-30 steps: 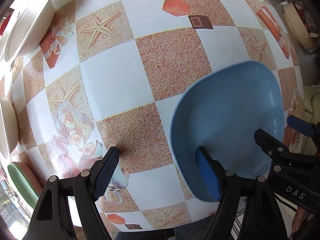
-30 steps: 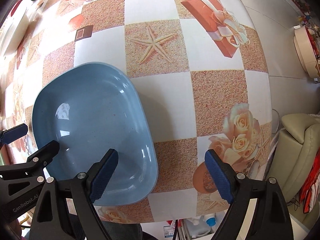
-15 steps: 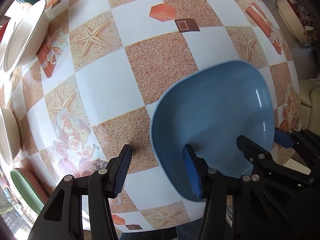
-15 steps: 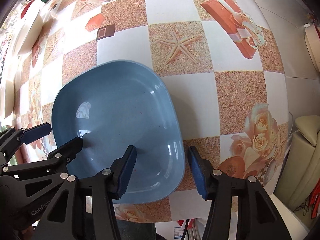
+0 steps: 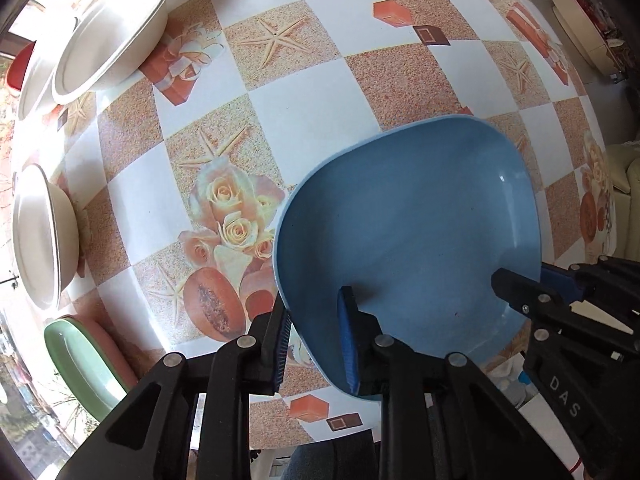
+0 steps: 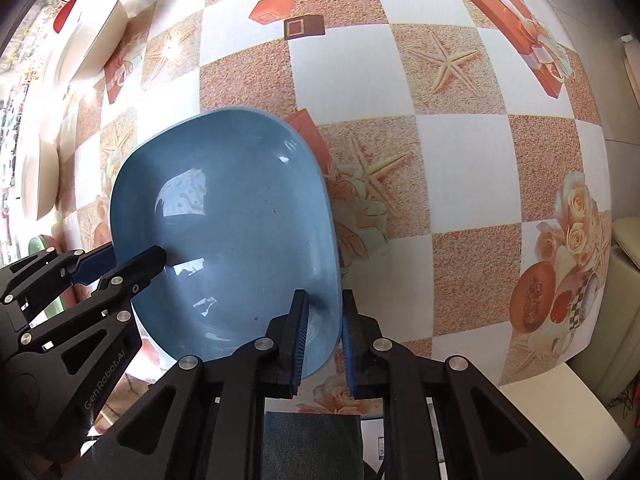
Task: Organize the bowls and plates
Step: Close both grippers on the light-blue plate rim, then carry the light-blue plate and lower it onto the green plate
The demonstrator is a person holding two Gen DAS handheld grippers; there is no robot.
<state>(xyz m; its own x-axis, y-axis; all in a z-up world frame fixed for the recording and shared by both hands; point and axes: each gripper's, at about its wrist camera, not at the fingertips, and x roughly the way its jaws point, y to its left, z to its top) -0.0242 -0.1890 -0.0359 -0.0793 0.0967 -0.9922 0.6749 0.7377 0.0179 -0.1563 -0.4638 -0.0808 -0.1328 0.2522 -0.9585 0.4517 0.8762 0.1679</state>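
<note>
A blue squarish plate (image 5: pixel 416 232) is held between both grippers, lifted above the checkered tablecloth. My left gripper (image 5: pixel 316 340) is shut on its left rim, one finger inside the plate and one outside. My right gripper (image 6: pixel 324 340) is shut on its right rim in the same way; the plate also shows in the right wrist view (image 6: pixel 224 224). Each gripper shows in the other's view, the right one (image 5: pixel 536 284) and the left one (image 6: pixel 120 264).
Two cream bowls (image 5: pixel 108 32) stand at the far left, with a red dish (image 5: pixel 18 68) behind them. Another cream bowl (image 5: pixel 44 236) and a green plate (image 5: pixel 80 360) on a pink one stand at the left edge. A beige sofa (image 6: pixel 628 252) is beyond the right edge.
Both grippers have closed from open onto the blue plate's opposite rims. The plate has come up off the table and moved left with them.
</note>
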